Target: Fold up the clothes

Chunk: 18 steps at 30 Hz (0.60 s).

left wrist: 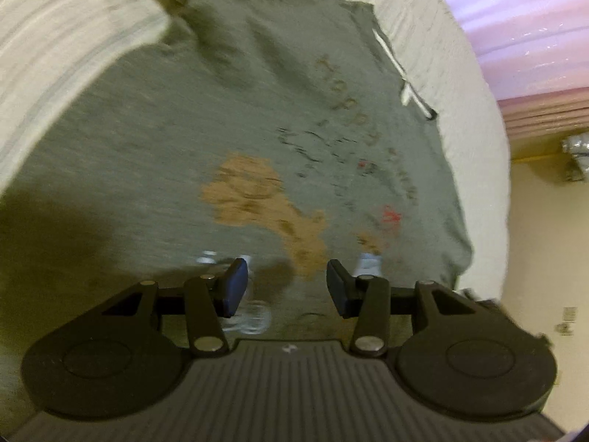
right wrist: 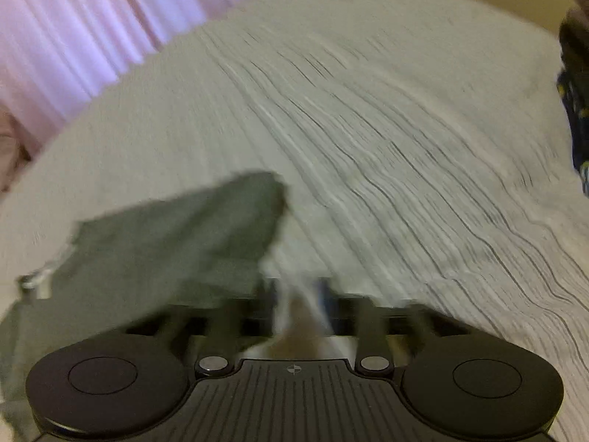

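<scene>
A grey T-shirt (left wrist: 228, 118) with a tan figure and lettering printed on it lies spread on the white striped bedcover (left wrist: 62, 37). My left gripper (left wrist: 285, 287) is open and hovers just above the shirt's near part, holding nothing. In the right wrist view a grey part of the shirt (right wrist: 176, 235) lies to the left of my right gripper (right wrist: 298, 305). That view is badly blurred. The right jaws stand a little apart with pale cloth between them; whether they grip it I cannot tell.
The bedcover (right wrist: 386, 129) stretches ahead and to the right of the right gripper. A pink curtain (right wrist: 81, 25) hangs behind the bed. A dark patterned item (right wrist: 576, 110) lies at the bed's right edge. Cream floor (left wrist: 541, 239) shows past the bed's right side.
</scene>
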{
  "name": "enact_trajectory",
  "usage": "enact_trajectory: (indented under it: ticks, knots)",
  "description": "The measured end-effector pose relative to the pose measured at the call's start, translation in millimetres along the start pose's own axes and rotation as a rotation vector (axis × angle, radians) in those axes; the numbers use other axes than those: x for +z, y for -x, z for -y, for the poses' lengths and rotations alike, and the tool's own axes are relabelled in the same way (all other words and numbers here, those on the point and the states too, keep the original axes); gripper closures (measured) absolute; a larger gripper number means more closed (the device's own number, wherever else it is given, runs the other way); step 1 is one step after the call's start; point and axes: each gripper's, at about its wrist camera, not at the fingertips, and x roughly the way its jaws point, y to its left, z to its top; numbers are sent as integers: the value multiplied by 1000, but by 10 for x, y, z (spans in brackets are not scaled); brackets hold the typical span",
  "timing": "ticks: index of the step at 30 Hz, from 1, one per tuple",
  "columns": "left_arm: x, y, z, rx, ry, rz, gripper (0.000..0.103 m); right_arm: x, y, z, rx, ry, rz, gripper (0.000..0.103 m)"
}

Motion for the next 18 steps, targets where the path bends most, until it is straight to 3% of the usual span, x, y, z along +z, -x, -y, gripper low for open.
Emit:
enact_trajectory:
  ticks: [2,4,6,7,11,14,18]
  knots:
    - [-15,36,-39,34,-22,19,62,-136,85,-199,131,89,-16,44]
    - [-12,78,-78,61,-49,33,64,-333,33,-365,201,176,-104,44]
    - [6,131,-131,85,-72,48,67,-573,-157,-432,111,253,-224,51]
    - [21,163,-159,97,-82,59,67,-635,-205,-395,60,251,-240,58]
    - [294,435,-380,127,-57,207,64,-615,-163,-212,-21,138,-225,58]
    - [646,542,-610,102,38,321,61,-612,-5,-195,-20,95,-239,58]
    - [1082,498,-852,1,197,419,53,-664,91,-259,-72,131,-251,58]
